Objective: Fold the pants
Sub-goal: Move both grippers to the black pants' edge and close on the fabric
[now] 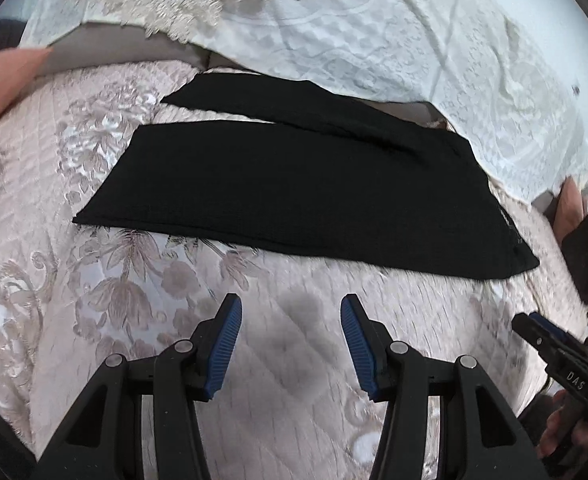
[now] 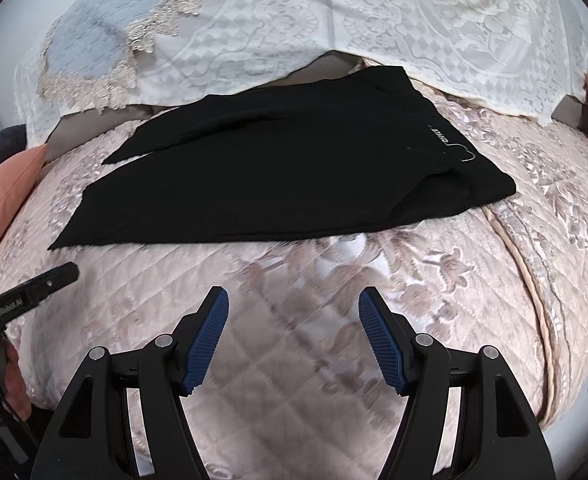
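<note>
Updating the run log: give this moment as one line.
left claw: open, empty | right claw: open, empty | black pants: flat on quilted bedspread, legs slightly apart | contact: none

Black pants (image 1: 294,196) flat on quilted bedspread (image 1: 133,280) beyond gaping left gripper (image 1: 291,308)

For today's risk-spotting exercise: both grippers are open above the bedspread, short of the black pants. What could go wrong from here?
1. The pants lie with legs splayed apart; folding now could leave them misaligned.
2. The left gripper or right gripper might pinch the quilted bedspread along with the fabric.
</note>
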Available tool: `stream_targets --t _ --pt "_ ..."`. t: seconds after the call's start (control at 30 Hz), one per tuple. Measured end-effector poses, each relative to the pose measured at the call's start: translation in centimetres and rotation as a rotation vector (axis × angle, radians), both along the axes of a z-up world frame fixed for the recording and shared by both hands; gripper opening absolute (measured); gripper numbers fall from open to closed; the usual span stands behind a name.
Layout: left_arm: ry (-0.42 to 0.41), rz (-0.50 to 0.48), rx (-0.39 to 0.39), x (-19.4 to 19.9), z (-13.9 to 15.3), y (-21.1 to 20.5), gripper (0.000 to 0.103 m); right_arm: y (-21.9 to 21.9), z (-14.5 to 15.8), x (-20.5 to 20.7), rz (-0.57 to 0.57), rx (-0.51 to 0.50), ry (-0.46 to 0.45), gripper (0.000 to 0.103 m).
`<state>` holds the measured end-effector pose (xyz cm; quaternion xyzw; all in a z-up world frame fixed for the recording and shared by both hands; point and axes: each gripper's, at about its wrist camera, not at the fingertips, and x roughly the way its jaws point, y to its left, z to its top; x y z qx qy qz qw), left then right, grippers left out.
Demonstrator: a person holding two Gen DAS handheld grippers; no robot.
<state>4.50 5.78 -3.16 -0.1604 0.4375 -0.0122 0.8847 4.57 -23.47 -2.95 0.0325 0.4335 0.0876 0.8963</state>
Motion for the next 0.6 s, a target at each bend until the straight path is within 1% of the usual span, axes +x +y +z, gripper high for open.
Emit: stream_targets --t 0.07,0.13,0.33,0.47,0.6 --pt "0.003 0.016 -0.025 0.5 -0.4 0.7 0.054 -0.7 -0.2 0.6 -0.012 0.005 0.002 0.068" --pt "0.003 0.023 -0.052 0.9 -0.7 1.2 0.054 -1.7 -0.4 1.4 -0.032 0.032 0.011 0.068" --pt "0.0 0.064 -0.153 2.3 -1.5 3.0 0.054 -4.9 -1.5 3.6 -0.123 0.091 0.033 0.068" --pt "0.0 0.089 -0.222 3.1 -2.1 4.0 0.054 -7.0 -2.3 4.8 -0.18 0.16 0.055 0.068" --pt "-0.004 0.12 -0.275 3.9 -2.5 4.7 0.054 -8.3 -2.5 5.8 -0.211 0.224 0.044 0.068"
